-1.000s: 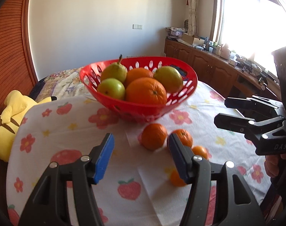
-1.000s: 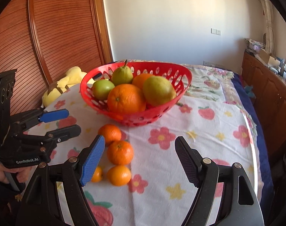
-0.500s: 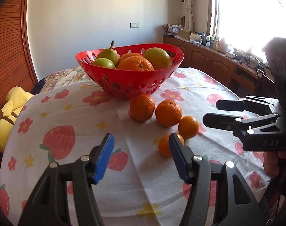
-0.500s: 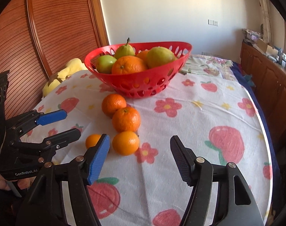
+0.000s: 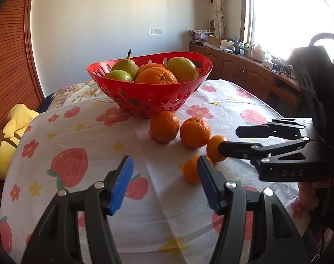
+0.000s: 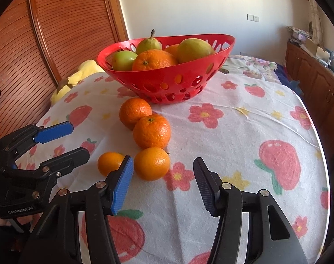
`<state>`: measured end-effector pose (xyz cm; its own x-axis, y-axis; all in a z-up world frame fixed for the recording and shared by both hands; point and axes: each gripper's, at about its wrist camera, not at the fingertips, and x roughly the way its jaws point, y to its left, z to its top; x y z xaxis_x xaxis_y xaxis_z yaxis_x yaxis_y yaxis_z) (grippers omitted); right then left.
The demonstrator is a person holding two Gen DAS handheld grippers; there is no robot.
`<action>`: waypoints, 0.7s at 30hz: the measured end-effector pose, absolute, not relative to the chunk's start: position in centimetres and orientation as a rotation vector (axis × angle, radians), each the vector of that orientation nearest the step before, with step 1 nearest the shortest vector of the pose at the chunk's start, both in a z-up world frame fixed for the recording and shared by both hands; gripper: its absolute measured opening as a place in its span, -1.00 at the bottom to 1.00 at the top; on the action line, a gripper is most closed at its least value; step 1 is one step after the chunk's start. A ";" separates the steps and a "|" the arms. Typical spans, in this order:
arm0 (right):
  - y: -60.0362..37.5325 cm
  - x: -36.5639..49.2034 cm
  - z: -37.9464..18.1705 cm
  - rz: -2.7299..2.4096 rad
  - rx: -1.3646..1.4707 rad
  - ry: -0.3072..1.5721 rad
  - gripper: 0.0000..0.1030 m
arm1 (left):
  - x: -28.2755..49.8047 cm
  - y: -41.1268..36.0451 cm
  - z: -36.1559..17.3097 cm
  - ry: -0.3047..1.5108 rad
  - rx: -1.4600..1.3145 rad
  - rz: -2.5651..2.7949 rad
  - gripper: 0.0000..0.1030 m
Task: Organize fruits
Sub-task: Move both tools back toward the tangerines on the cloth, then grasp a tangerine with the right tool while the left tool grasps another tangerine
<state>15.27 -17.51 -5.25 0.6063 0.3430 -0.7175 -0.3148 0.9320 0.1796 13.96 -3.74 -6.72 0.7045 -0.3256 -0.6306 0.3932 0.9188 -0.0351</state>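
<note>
Two claws (image 6: 163, 181) (image 5: 164, 181) angled down, nr oranges (image 6: 152, 164)

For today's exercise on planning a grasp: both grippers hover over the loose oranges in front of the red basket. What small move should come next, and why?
Probably ease the right gripper forward, so that the nearest orange sits between its closing jaws; it lies just beyond the fingertips, with nothing gripped yet.

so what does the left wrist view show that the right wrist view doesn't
Only the left wrist view shows the bright window and the right gripper side-on, its jaws closing with nothing pressed between them. Only the right wrist view shows the left gripper side-on, and the wide slatted wooden door. Both share the red basket of pears and oranges, four loose oranges on the flowered tablecloth, and the yellow plush toy.
</note>
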 end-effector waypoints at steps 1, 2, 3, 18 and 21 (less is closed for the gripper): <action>-17.3 15.4 -5.3 0.383 0.033 0.842 0.12 | 14.0 -3.7 -6.7 0.681 0.104 -0.404 0.17; -17.2 15.6 -5.5 0.386 0.030 0.848 0.12 | 14.0 -3.8 -6.7 0.682 0.103 -0.405 0.17; -17.1 15.7 -5.6 0.389 0.028 0.851 0.12 | 14.0 -3.8 -6.8 0.684 0.103 -0.404 0.17; -15.9 16.8 -6.8 0.431 0.036 0.907 -0.24 | 14.3 -3.9 -7.0 0.696 0.108 -0.404 0.17; -15.8 16.6 -6.7 0.425 0.022 0.900 -0.25 | 14.2 -4.1 -6.9 0.694 0.119 -0.413 0.17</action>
